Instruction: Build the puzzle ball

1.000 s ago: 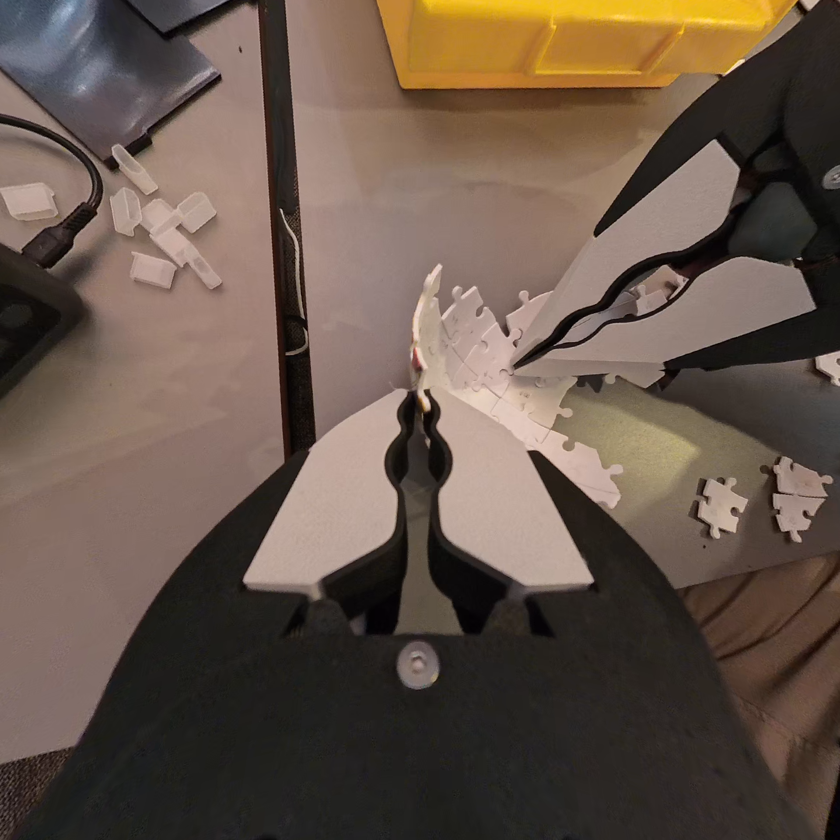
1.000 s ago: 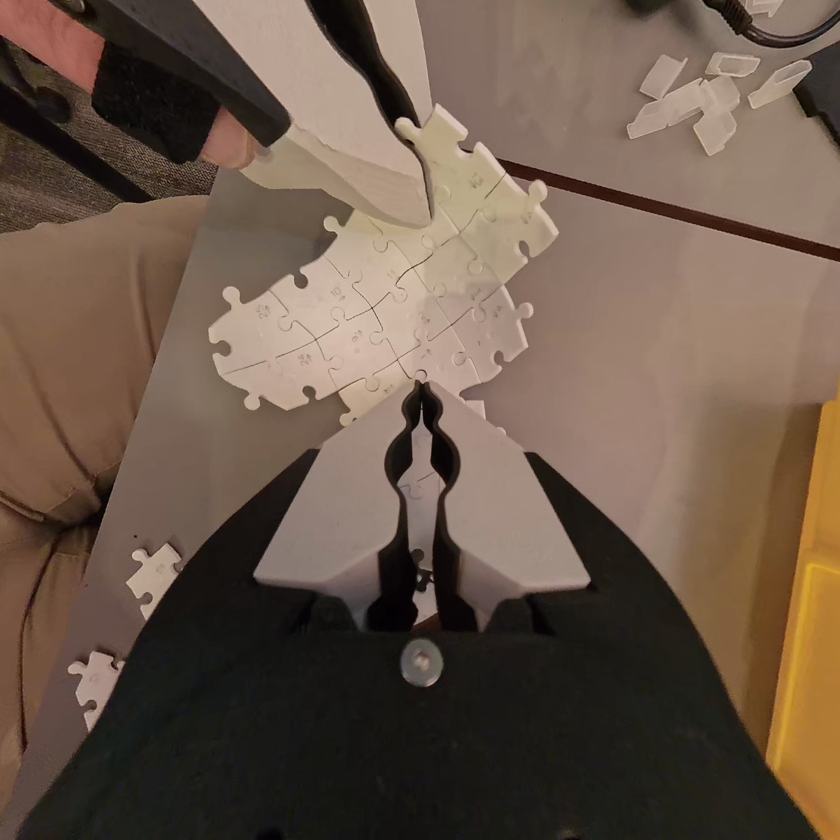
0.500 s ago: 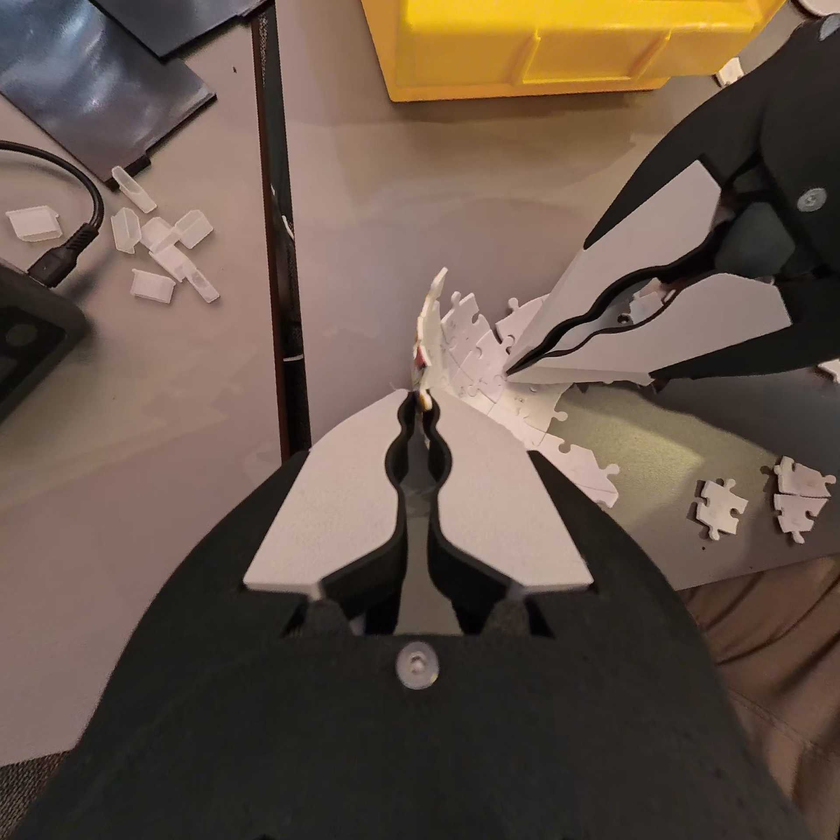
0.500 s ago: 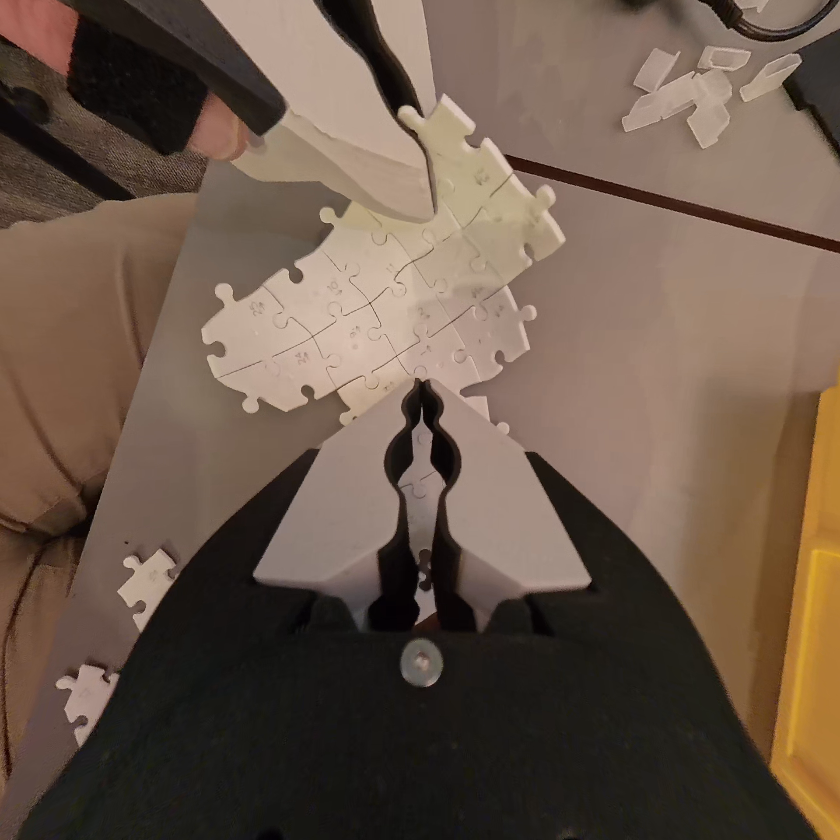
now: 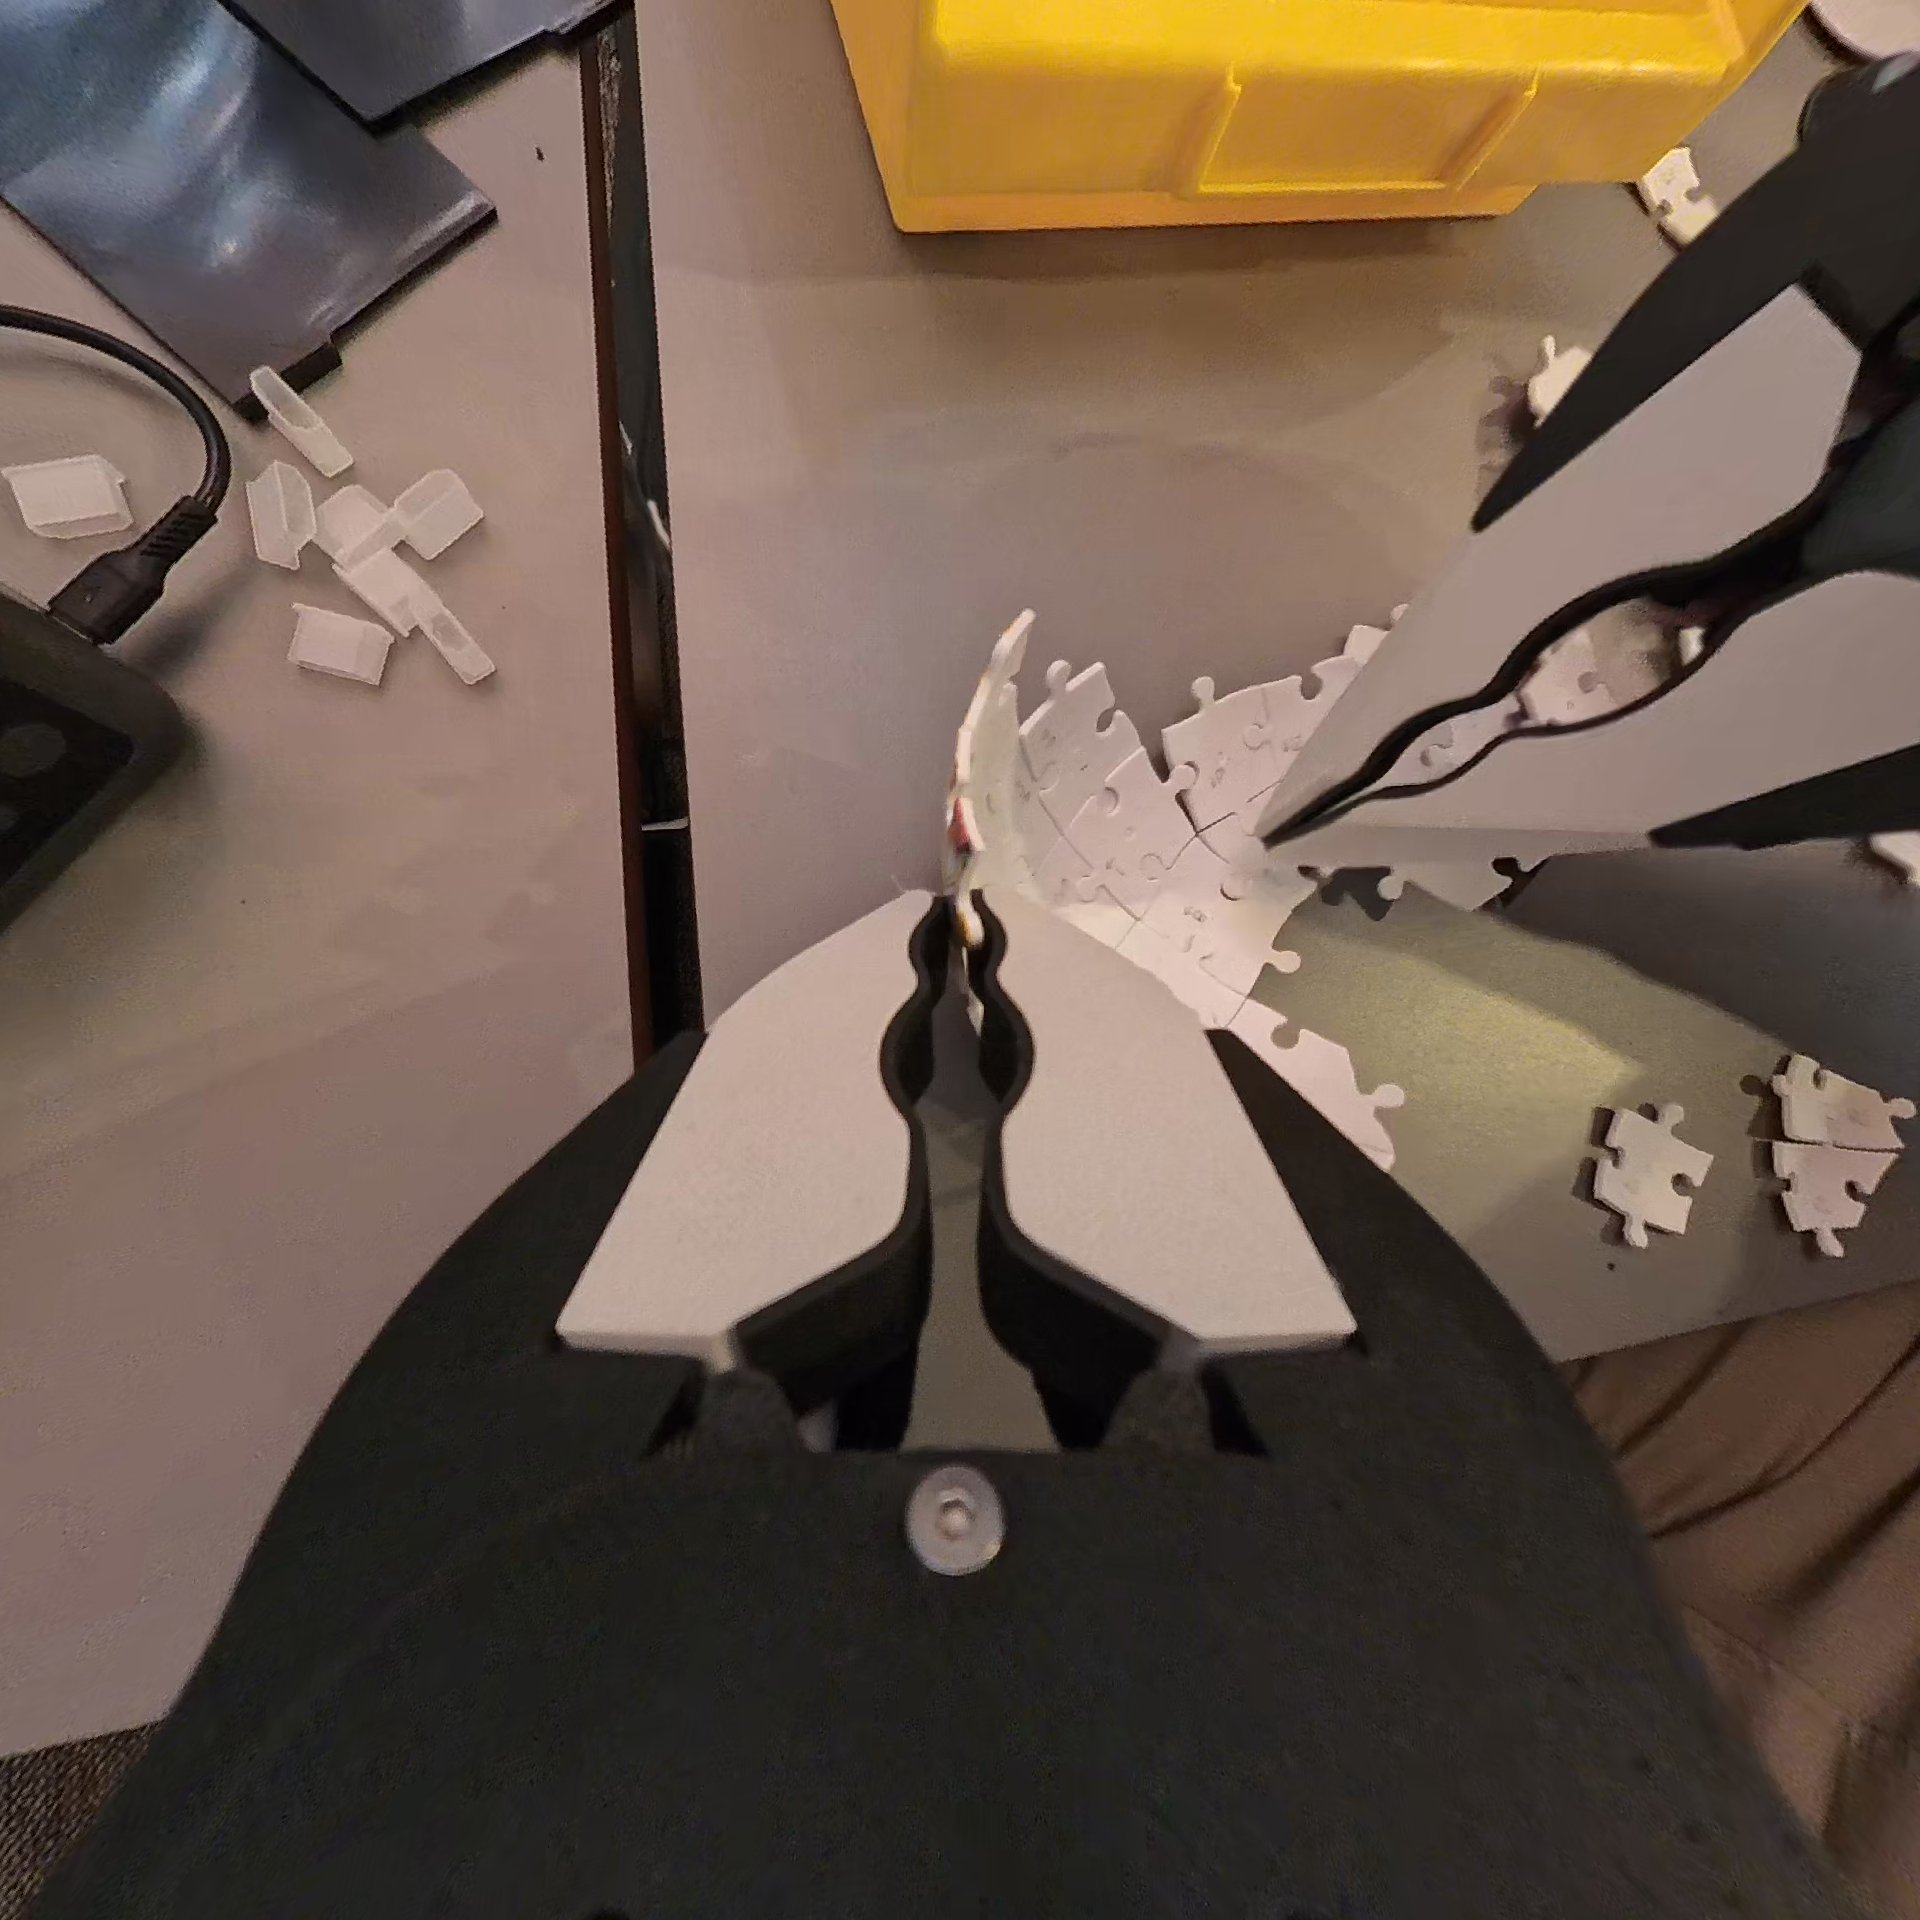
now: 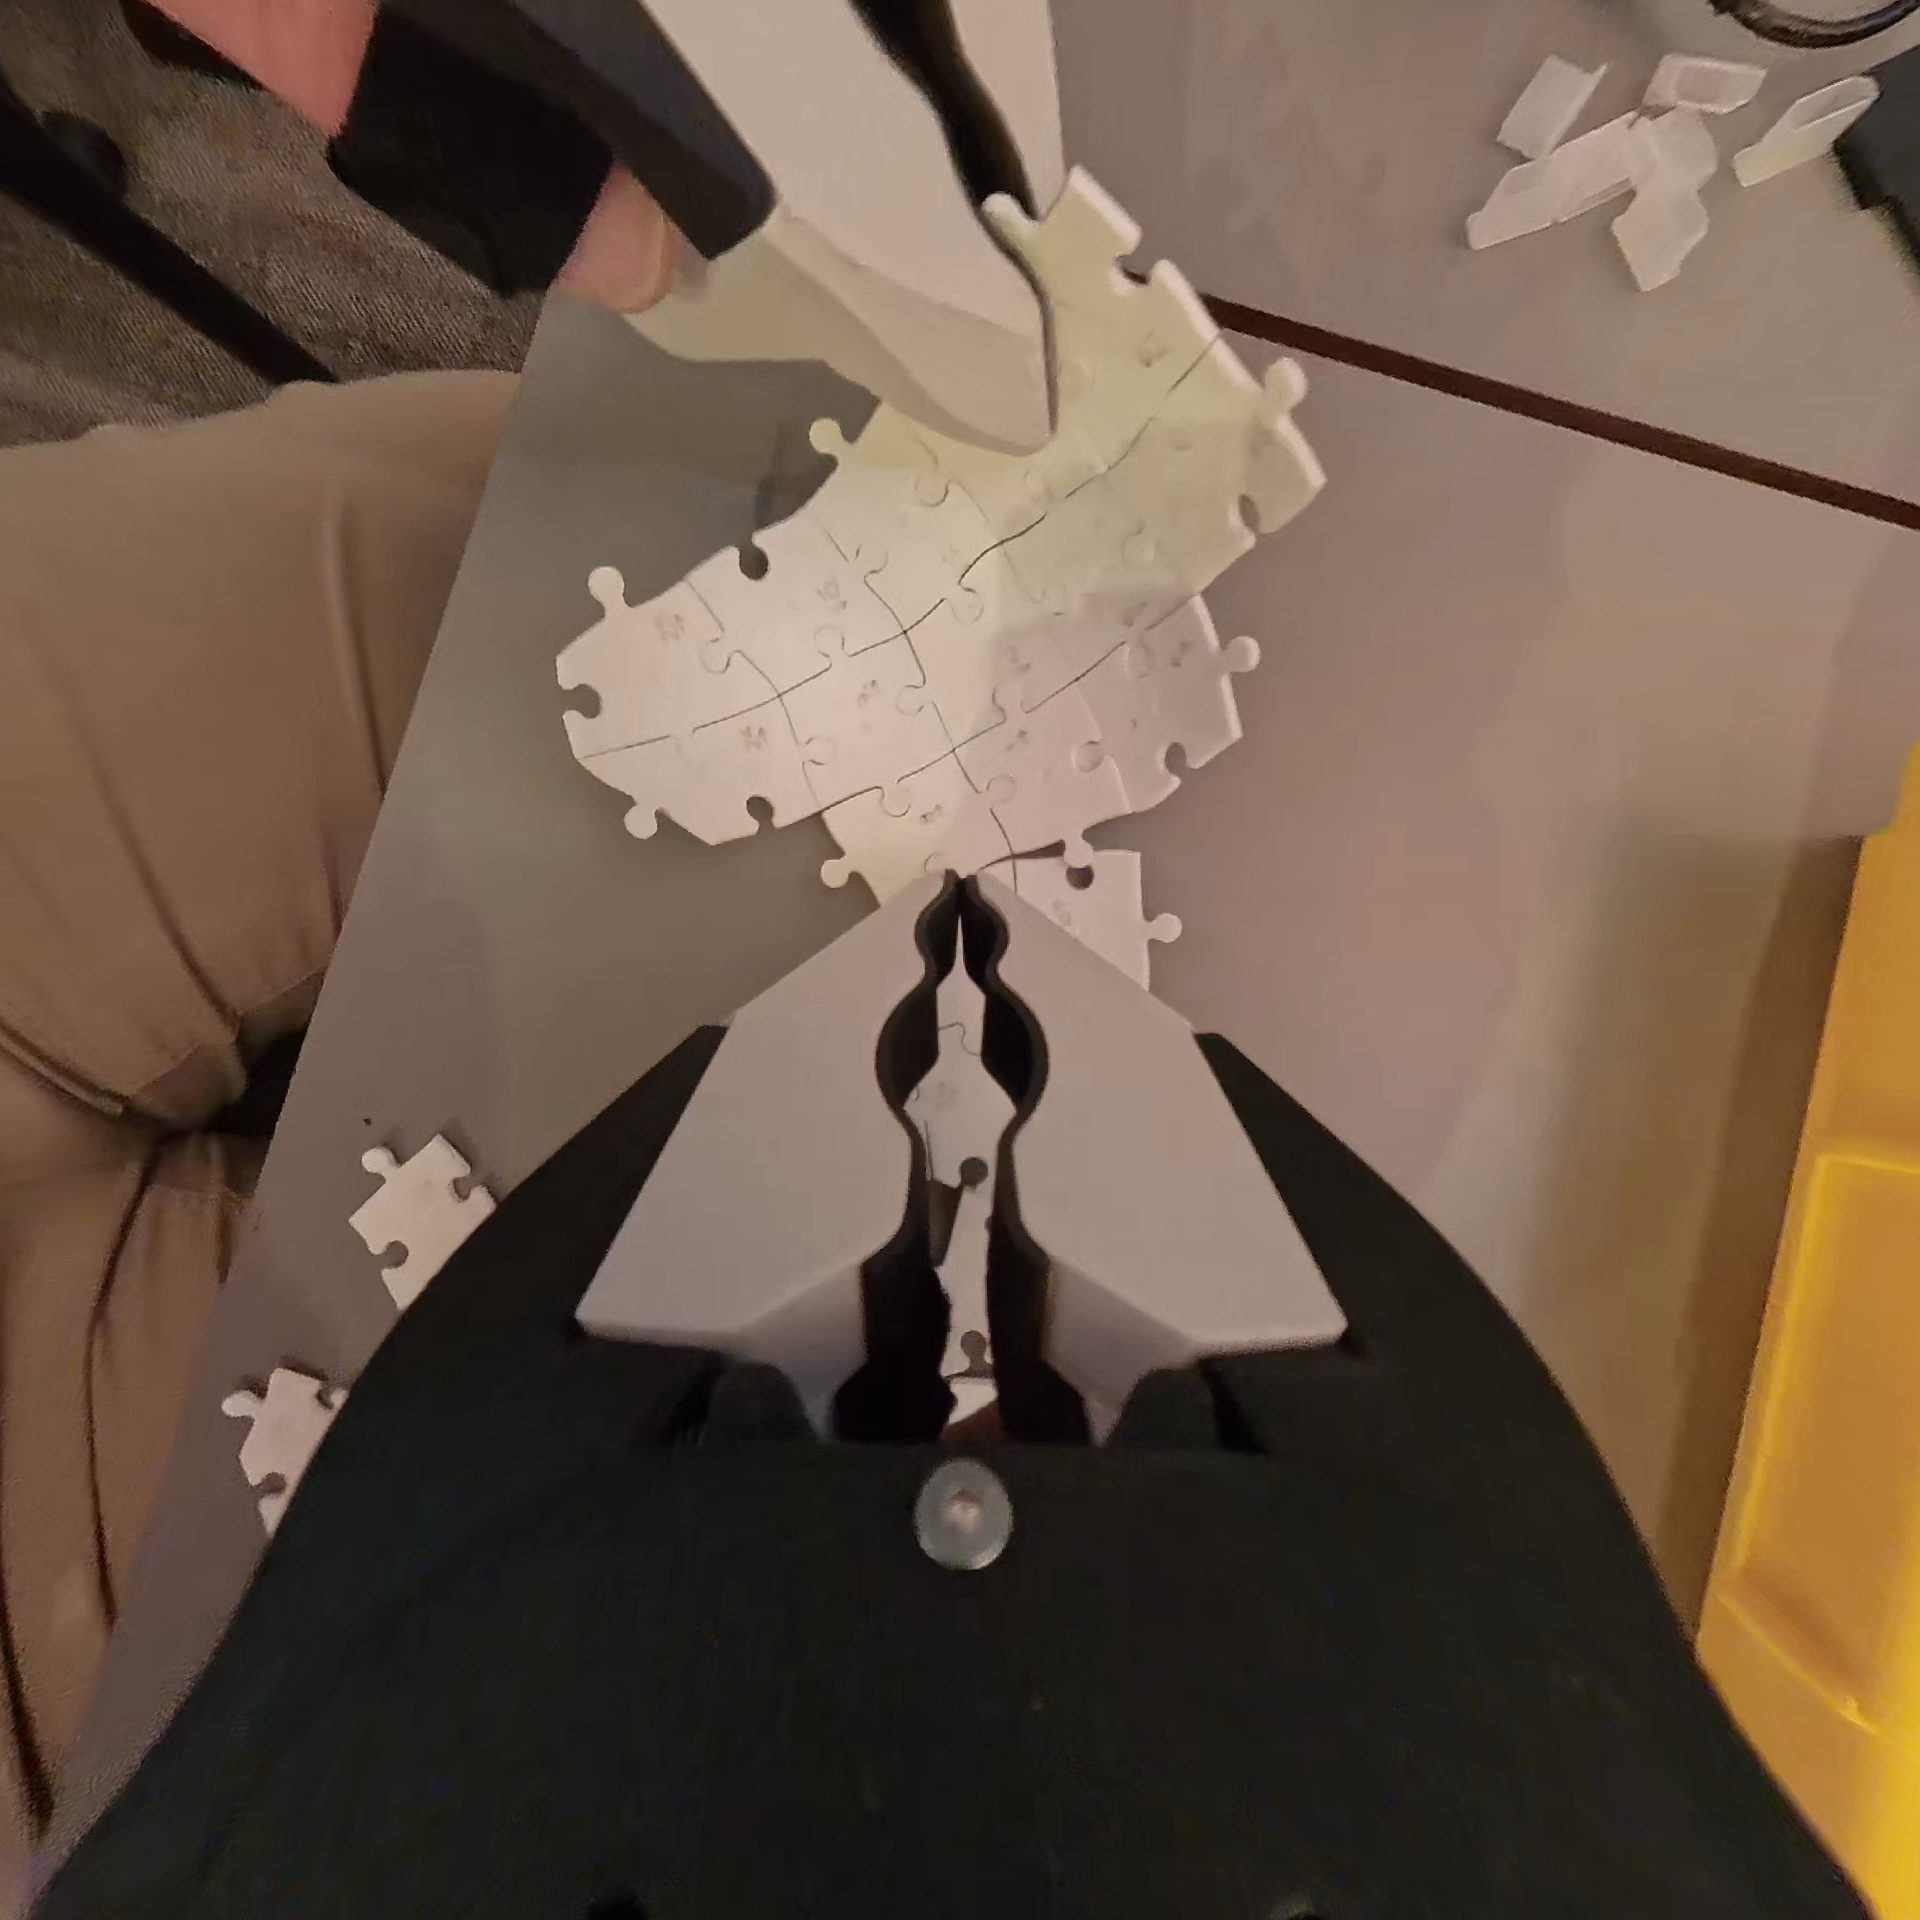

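Observation:
The joined white puzzle sheet [image 6: 914,675] lies curved on the grey table, one side bent up. My left gripper [image 5: 961,914] is shut on that raised edge; it also shows at the top of the right wrist view [image 6: 1039,405], with a piece sticking out between its fingers. My right gripper [image 6: 958,883] is shut, its tips touching the sheet's near edge, and more of the sheet lies under it. In the left wrist view the right gripper [image 5: 1273,831] comes in from the right and points down onto the sheet [image 5: 1122,831].
Loose puzzle pieces [image 5: 1652,1174] lie right of the sheet, and more lie by the table edge [image 6: 416,1216]. A yellow bin [image 5: 1247,104] stands behind. Clear plastic caps [image 5: 353,561], a black cable [image 5: 156,520] and a table seam [image 5: 623,520] are to the left. A person's tan trousers [image 6: 156,727] are beside the table. The left gripper's tips are roughly 8 centimetres from the right gripper's.
Both grippers stay shut. In the left wrist view the yellow bin has come closer, and the right gripper's tip has shifted a little right across the sheet.

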Action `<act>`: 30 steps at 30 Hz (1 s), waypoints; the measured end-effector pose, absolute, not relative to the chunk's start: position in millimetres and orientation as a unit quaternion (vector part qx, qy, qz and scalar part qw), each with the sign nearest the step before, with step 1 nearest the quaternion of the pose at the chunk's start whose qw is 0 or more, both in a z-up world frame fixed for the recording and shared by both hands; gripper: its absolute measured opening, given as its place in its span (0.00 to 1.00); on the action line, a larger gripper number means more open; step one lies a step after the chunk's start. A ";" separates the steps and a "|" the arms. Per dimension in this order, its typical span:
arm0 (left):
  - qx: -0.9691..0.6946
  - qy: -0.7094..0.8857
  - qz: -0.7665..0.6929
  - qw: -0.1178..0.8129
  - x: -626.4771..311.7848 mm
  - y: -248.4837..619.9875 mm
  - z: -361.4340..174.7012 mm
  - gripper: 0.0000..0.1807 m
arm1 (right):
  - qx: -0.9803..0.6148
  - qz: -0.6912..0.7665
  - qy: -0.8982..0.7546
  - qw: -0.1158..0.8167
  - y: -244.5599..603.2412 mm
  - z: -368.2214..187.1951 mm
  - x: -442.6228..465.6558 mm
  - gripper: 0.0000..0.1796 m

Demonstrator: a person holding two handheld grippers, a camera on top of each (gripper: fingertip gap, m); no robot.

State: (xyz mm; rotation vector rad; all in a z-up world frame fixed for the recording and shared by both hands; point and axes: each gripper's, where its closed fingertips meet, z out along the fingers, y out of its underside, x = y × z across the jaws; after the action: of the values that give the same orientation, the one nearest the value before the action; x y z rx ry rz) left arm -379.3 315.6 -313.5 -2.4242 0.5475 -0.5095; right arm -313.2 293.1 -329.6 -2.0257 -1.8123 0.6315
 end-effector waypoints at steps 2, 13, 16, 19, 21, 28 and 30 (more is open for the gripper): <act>-0.912 0.208 -0.190 0.298 -378.1 316.2 -312.4 0.01 | -0.713 0.218 -0.644 0.170 291.1 -333.8 -314.0 0.00; -0.912 0.214 -0.184 0.299 -375.2 315.9 -307.3 0.01 | -0.701 0.177 -0.672 0.160 289.5 -341.9 -315.1 0.00; -0.912 0.216 -0.179 0.300 -374.1 316.6 -305.8 0.01 | -0.696 0.160 -0.683 0.153 289.4 -342.2 -314.8 0.00; -0.911 0.217 -0.179 0.302 -373.8 317.0 -305.6 0.01 | -0.689 0.140 -0.696 0.148 289.3 -342.5 -314.6 0.00; -0.909 0.215 -0.185 0.307 -373.7 316.6 -305.3 0.01 | -0.685 0.129 -0.703 0.143 289.1 -342.6 -314.4 0.00; -0.893 0.189 -0.218 0.346 -375.2 314.2 -306.6 0.02 | -0.670 0.109 -0.717 0.157 288.8 -342.8 -314.3 0.00; -0.889 0.184 -0.227 0.351 -373.8 313.0 -306.2 0.02 | -0.669 0.108 -0.718 0.156 288.8 -342.8 -314.4 0.00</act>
State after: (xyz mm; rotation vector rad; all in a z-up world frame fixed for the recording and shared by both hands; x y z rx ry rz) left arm -373.8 313.0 -306.2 -2.3022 0.4763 -0.5888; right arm -314.4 288.8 -342.8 -1.9174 -2.0574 0.3090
